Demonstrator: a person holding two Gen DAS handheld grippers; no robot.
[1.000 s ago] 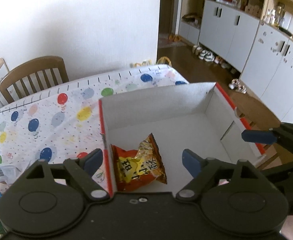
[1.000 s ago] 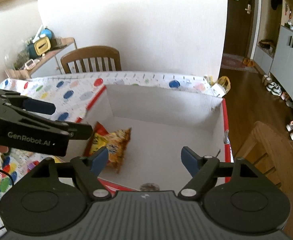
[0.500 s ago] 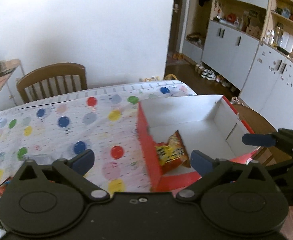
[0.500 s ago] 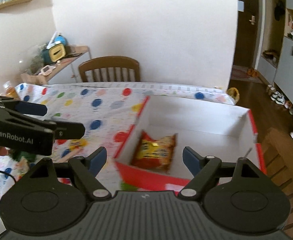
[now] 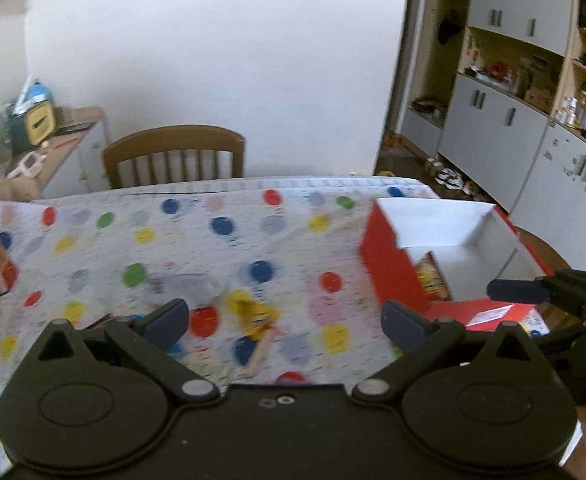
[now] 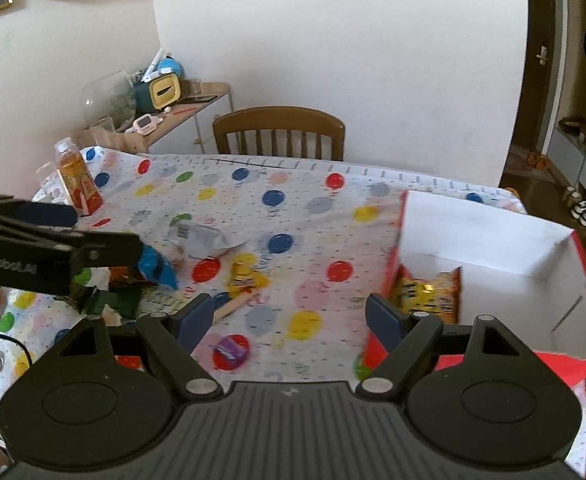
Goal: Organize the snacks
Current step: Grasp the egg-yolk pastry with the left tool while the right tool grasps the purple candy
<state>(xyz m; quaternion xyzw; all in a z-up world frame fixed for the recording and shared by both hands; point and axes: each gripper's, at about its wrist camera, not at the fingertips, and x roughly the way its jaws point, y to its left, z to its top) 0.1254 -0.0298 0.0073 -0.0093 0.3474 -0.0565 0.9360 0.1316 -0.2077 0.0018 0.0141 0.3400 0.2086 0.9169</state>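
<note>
The left hand-held gripper (image 5: 284, 320) is held up over the bench (image 5: 221, 248) and points forward across it. Its two blue fingers (image 5: 169, 318) are spread wide apart, and nothing is between them. The right hand-held gripper (image 6: 289, 318) is held the same way, up over the bench and a little tipped down. Its fingers (image 6: 385, 320) are wide apart too, and it holds nothing. Just past the right gripper, at 12 o'clock, a small purple candy (image 6: 231, 347) lies on the dotted cloth (image 6: 305, 208). A bit farther lies a small yellow snack packet (image 6: 245, 276), with a pale flat stick (image 6: 235, 303) just beside it. At 10 o'clock there is a pile of snack bags, with a blue bag (image 6: 155, 264) and a green bag (image 6: 113, 300) that touch each other. A silver bag (image 6: 201, 238) lies just behind them. At 2 o'clock stands a red box (image 6: 493, 248) with white walls, open at the top. An orange and yellow snack bag (image 6: 429, 292) lies inside it, against the left wall. Far off at 10 o'clock a drink bottle (image 6: 77, 178) stands upright near the bench's edge. A brown wooden chair (image 6: 279, 132) stands behind the bench at 12 o'clock, by the white wall.
</note>
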